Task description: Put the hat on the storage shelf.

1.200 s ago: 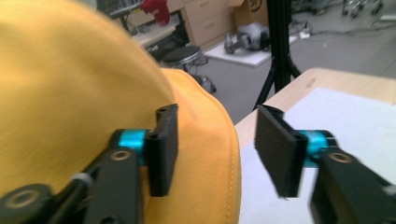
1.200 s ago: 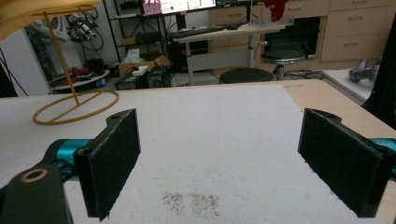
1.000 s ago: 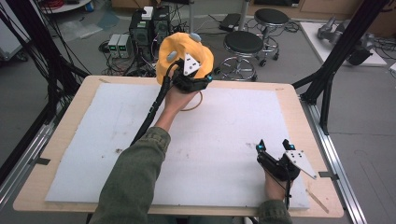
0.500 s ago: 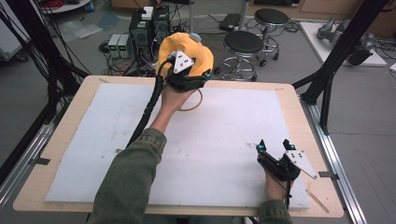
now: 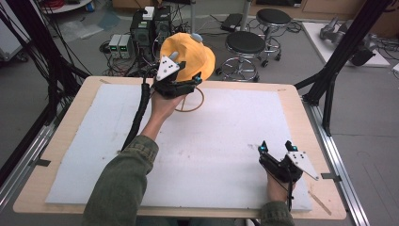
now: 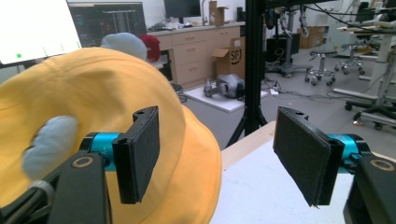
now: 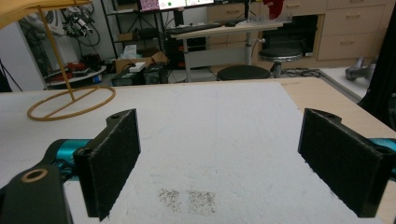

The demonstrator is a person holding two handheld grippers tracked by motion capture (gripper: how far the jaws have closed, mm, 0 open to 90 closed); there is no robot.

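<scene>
Up at the far edge of the table, the left gripper (image 5: 188, 84) is held raised with its two black padded jaws set wide apart and nothing clamped between them. Just beside its left jaw, and partly behind it in the left gripper view, the soft orange-yellow fabric bucket hat (image 6: 84, 107) is seen, with a pale blue plush patch (image 6: 49, 144) on its side. The hat is perched on a thin tan hoop-based stand (image 5: 190, 101), whose ring rests on the white foam mat (image 5: 226, 141) that covers the wooden table (image 5: 291, 92). Whether the jaw touches the brim cannot be told. Well apart, near the front right corner, the right gripper (image 5: 277, 148) is held low over the mat, its jaws likewise spread and empty. No containers are seen on the mat.
</scene>
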